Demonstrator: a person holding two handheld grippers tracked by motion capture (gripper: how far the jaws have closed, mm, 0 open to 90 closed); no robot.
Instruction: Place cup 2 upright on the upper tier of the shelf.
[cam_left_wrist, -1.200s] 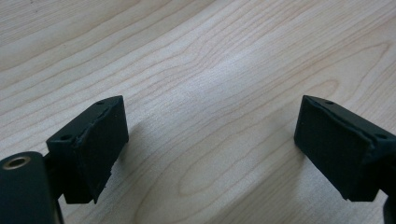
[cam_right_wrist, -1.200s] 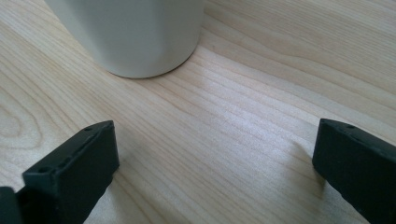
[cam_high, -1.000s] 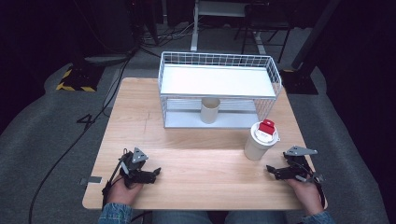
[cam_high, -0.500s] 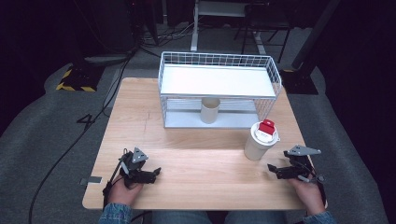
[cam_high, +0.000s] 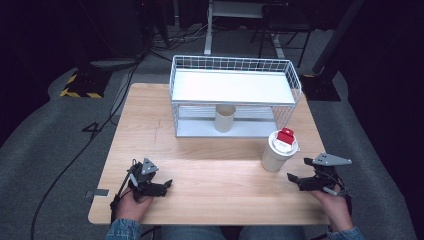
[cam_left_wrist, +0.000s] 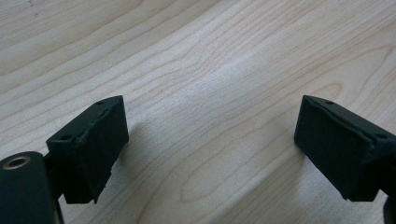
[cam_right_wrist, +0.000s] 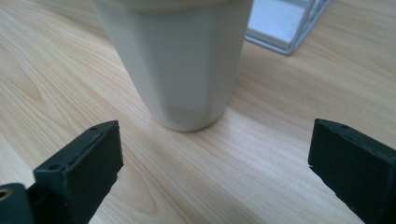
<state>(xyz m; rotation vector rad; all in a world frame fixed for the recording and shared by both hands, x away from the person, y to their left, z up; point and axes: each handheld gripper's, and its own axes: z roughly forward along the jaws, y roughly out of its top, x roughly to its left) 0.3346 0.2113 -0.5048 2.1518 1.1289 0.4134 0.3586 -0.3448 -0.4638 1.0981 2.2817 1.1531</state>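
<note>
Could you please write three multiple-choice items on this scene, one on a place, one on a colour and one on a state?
1. Where does the small cup stand?
A. on the rack's lower shelf
B. on its top shelf
C. on the floor

2. What colour is the block on the lidded cup?
A. blue
B. red
C. green

3. How are the right gripper's jaws?
A. shut on the cup
B. shut on nothing
C. open, short of the cup

Key: A, it stands under the top shelf; B, it shows red in the high view; C, the jaws stand apart with table between them and the cup.
</note>
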